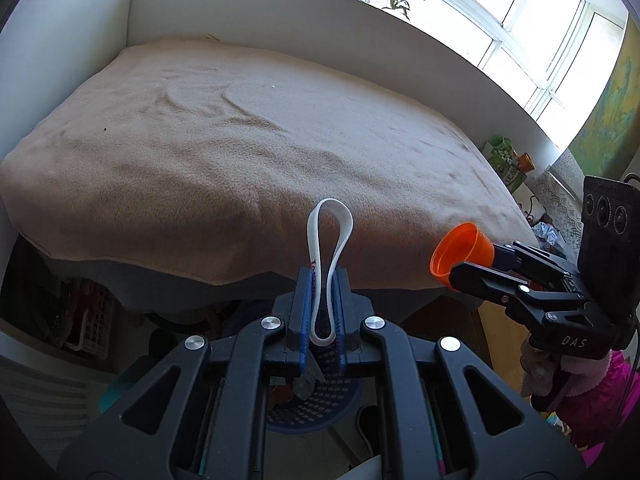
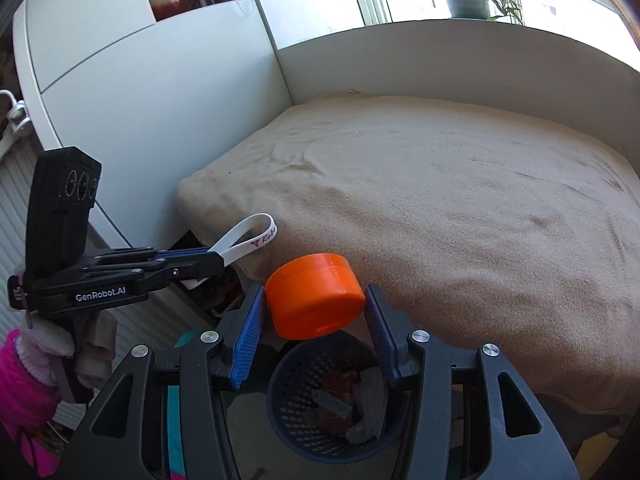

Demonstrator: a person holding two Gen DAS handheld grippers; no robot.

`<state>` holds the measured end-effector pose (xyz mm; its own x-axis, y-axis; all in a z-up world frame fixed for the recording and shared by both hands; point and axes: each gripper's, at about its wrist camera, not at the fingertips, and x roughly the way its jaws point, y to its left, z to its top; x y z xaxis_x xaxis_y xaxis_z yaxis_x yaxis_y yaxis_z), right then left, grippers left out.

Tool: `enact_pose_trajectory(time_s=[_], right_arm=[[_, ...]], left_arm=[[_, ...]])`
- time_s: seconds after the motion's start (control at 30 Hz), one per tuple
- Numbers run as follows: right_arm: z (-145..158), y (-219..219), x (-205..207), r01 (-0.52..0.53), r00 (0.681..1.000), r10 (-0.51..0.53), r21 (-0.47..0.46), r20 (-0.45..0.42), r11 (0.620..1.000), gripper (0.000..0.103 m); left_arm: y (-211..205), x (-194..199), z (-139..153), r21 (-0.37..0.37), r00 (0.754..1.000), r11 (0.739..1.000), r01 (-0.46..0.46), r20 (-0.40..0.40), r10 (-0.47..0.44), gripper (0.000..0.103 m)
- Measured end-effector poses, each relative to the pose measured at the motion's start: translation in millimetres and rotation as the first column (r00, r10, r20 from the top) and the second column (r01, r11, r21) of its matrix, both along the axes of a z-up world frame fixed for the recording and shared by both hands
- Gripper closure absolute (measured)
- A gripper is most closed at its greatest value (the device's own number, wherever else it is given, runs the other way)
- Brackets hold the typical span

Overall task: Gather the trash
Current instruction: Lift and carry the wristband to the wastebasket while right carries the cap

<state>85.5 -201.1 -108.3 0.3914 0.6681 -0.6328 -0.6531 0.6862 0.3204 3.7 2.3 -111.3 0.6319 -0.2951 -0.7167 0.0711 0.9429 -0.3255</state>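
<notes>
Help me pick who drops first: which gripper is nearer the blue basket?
Right, probably. The right gripper holds the orange cup directly above the blue basket; the left gripper, holding the white band, also hangs above it.

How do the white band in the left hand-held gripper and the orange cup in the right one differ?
The white band is a thin, flexible loop; the orange cup is a rigid, hollow, round piece. The band bears purple lettering; the cup is plain. The band sticks far beyond the left hand-held gripper; the cup sits between the right hand-held gripper fingers. Both are held above the blue basket.
</notes>
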Motion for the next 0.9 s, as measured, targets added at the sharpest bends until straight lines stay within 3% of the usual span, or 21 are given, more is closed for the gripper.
enact_pose_trajectory(time_s=[0.47, 0.9], right_arm=[[-72, 13, -14, -0.018, 0.99, 0.006, -0.086, -0.139, 0.996, 0.054], [-122, 23, -12, -0.008, 0.973, -0.028, -0.155, -0.23, 0.988, 0.054]], left_arm=[[3, -18, -81, -0.071, 0.983, 0.997, -0.031, -0.185, 0.017, 0.095], [-1, -10, -135, -0.05, 0.957, 0.997, -0.056, -0.289, 0.039, 0.095]])
